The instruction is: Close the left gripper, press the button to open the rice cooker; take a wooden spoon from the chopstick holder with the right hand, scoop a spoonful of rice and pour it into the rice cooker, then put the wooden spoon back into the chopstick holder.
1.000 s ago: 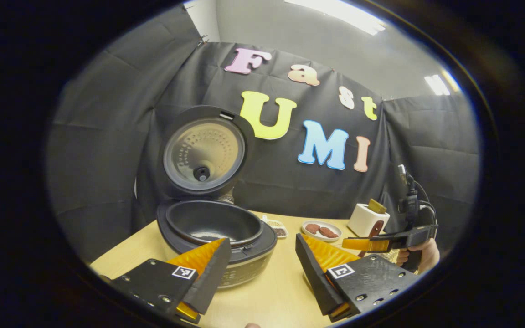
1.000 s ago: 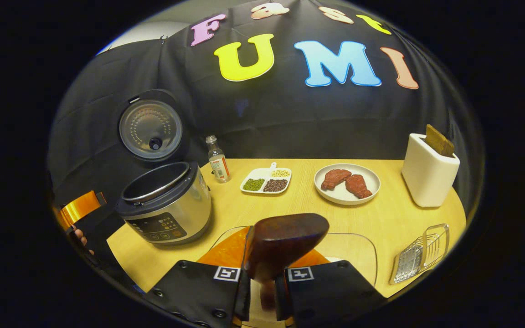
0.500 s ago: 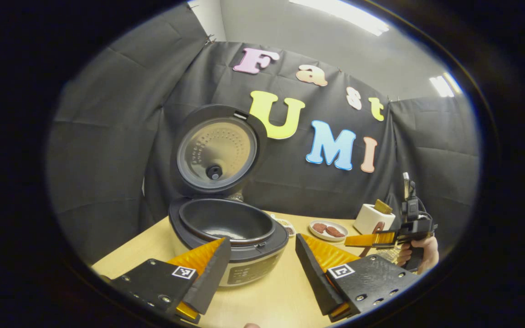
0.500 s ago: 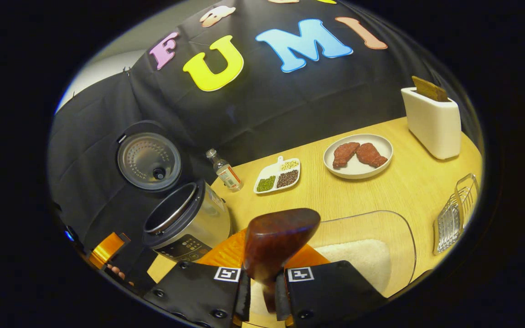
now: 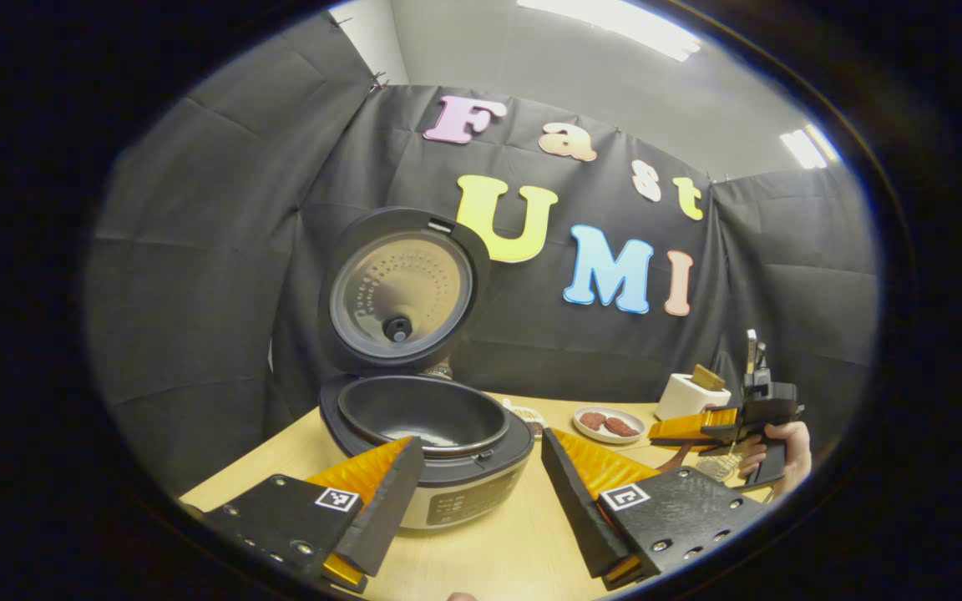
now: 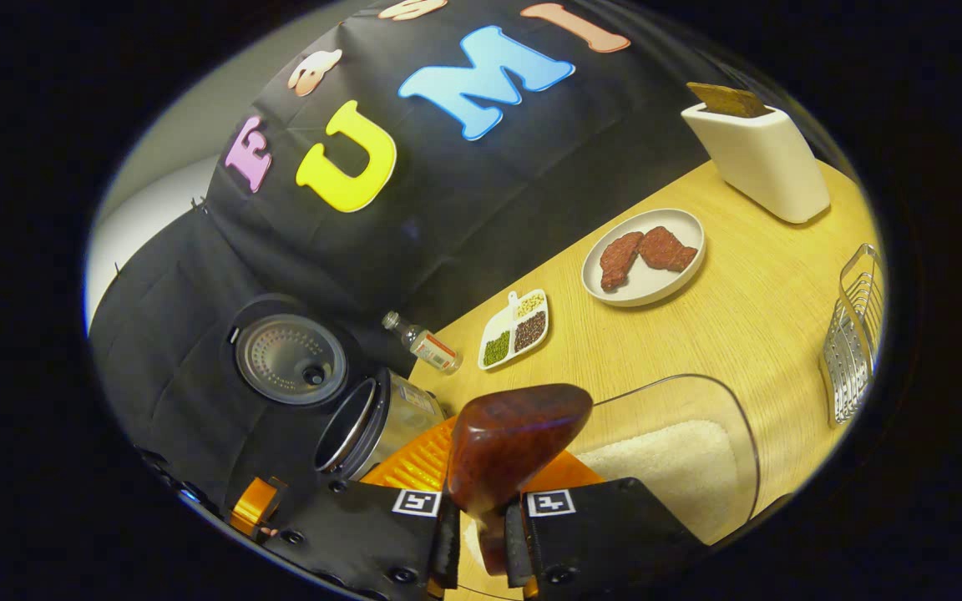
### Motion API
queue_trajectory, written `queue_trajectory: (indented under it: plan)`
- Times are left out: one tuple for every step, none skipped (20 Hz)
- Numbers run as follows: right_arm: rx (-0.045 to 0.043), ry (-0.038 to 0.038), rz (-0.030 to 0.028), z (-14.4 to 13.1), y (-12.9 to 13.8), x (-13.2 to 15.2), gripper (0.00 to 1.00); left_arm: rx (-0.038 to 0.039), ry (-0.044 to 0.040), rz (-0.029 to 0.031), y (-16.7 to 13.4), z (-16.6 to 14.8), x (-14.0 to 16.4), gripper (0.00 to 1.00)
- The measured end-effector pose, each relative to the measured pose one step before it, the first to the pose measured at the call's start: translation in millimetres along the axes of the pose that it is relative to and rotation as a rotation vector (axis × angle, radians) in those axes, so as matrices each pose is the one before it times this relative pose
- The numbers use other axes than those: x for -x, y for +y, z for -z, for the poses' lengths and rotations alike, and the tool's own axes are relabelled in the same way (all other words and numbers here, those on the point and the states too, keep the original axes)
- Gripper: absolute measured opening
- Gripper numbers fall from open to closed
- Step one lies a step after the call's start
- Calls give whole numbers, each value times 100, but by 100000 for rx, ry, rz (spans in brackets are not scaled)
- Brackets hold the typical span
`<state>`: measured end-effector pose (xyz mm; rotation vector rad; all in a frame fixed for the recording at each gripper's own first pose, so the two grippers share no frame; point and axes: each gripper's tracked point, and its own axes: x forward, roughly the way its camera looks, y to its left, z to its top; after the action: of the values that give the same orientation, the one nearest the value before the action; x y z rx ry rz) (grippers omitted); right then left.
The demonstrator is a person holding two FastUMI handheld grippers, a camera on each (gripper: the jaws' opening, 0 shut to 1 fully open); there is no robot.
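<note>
The rice cooker (image 5: 448,467) stands open with its lid (image 5: 397,292) upright and its dark inner pot bare. My left gripper (image 5: 481,497) hovers open just in front of it, holding nothing. My right gripper (image 6: 481,534) is shut on the handle of the dark wooden spoon (image 6: 514,438), whose bowl hangs over the edge of a clear container of white rice (image 6: 673,459). The right gripper view is rolled, with the cooker (image 6: 381,417) at lower left. The white chopstick holder (image 6: 756,154) stands at the table's far right, with a brown piece sticking out of it. The right gripper (image 5: 698,430) sits low at the right.
On the wooden table (image 6: 748,317) are a plate with two pieces of meat (image 6: 644,255), a divided dish of beans (image 6: 514,330), a small bottle (image 6: 427,346) beside the cooker, and a wire rack (image 6: 853,334) at the right edge. A hand (image 5: 773,455) holds the right gripper.
The right gripper has rolled further and dropped toward the rice container with the spoon. The left gripper has drawn back a little from the cooker and stays open.
</note>
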<state>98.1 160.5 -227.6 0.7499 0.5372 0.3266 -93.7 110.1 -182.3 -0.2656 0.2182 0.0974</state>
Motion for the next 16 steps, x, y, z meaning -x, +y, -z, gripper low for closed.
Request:
queue_trajectory:
  plan:
    - [-761, -1832, 1308, -655, -786, 369, 21, 447, 176, -6, 27, 42, 113, 89]
    - [-1003, -1760, 1342, -598, -626, 355, 20, 401, 176, 39, -125, 153, -71, 89]
    - [-2022, -1632, 779, -659, -722, 354, 23, 389, 187, -50, 9, 16, 44, 89]
    - [-2984, -1515, 132, -560, -407, 440, 23, 497, 139, 4, -45, 235, -1, 89]
    - [-3947, -1259, 267, -550, -597, 327, 23, 395, 260, 252, -176, -64, -182, 89]
    - [-4248, -2016, 1053, -636, -662, 340, 23, 197, 184, 289, -200, 7, -81, 89]
    - [-3474, -2239, 1098, -768, -744, 267, 23, 39, 157, 207, -260, 68, -115, 89]
    - [-2708, -1914, 945, -500, -515, 201, 20, -20, 164, 146, -91, 166, 137, 89]
    - [-2422, -1157, 748, -439, -497, 189, 23, -58, 36, 64, -136, -14, 28, 89]
    - [-2539, -808, 111, -200, -363, 266, 23, -72, 143, -27, 26, -48, 134, 89]
    - [-2898, -674, -653, -239, -173, 129, 20, -90, 73, -138, -100, -124, 34, 89]
    - [-2925, -513, -1062, -186, -49, 103, 23, 2, -56, -294, -11, 14, 8, 89]
    - [-2709, -110, -908, -276, 8, 69, 23, 5, -71, -169, -37, 111, 84, 89]
    - [-2233, 137, -827, -61, 101, 20, 23, 41, -111, -238, 15, -133, -32, 89]
    - [-1628, 57, -615, -71, -50, 77, 23, -31, -21, -237, -89, -19, 65, 89]
    - [-1364, 20, -399, 50, 120, -216, 23, -105, -50, -282, 31, 66, 59, 89]
